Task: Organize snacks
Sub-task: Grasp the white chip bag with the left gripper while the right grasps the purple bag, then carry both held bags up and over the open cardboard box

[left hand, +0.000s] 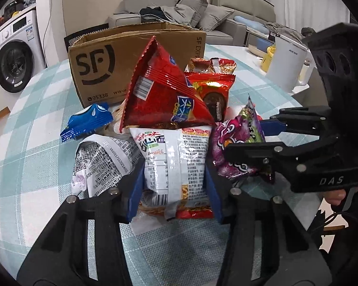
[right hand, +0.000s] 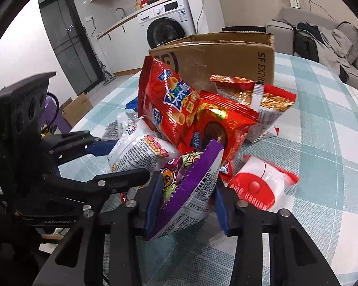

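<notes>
Hidden: cardboard box (left hand: 121, 54) base at 12 o'clock, behind snack pile (left hand: 169, 109)
Left gripper (left hand: 174, 178): clamps white packet (left hand: 174, 159)
Right gripper (right hand: 186, 190): clamps purple packet (right hand: 191, 186)
Boxes: 1

White washing machine (right hand: 165, 29) under a counter, grey sofa (left hand: 226, 16) with cushions, white walls, dark door (right hand: 66, 40).

Snack packets (left hand: 169, 109) heaped beside carton (left hand: 131, 64)
</notes>
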Demonstrator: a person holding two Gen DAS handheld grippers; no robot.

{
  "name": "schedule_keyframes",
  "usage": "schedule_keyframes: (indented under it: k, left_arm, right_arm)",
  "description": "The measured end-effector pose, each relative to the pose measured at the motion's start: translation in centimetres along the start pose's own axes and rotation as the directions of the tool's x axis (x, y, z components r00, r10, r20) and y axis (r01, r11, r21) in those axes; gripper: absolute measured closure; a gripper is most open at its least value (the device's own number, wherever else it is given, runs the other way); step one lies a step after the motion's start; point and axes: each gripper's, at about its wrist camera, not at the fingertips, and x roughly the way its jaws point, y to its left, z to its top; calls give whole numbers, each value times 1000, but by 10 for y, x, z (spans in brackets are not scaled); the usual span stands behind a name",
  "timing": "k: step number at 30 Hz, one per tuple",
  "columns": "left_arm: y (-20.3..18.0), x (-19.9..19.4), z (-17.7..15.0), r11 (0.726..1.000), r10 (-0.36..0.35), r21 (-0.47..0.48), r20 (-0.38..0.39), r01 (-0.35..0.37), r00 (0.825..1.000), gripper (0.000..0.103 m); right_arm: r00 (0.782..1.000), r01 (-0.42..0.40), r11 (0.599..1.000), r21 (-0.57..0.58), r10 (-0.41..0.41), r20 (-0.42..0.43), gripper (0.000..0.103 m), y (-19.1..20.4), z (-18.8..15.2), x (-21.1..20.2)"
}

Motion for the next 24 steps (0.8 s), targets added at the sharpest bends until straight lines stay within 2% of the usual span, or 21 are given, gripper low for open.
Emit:
schedule_keyframes:
  k: [6,18,24]
  left_arm:
    - [9,-3,2,999,-19,-41,13,19,1000,65]
    - [11,-40,-10,997,-18,-71,62,22,998,65]
    - [8,-68,-13,997,7,-75,103,1,995,65]
  right_arm:
    - [999,-21,1000,10,21,37,72,0,-5,-13]
    - [993,-31,999,-13,32,115,73,16,-11,-51]
    - [980,-21,1000,-22,25,195,73,26,-11,-82]
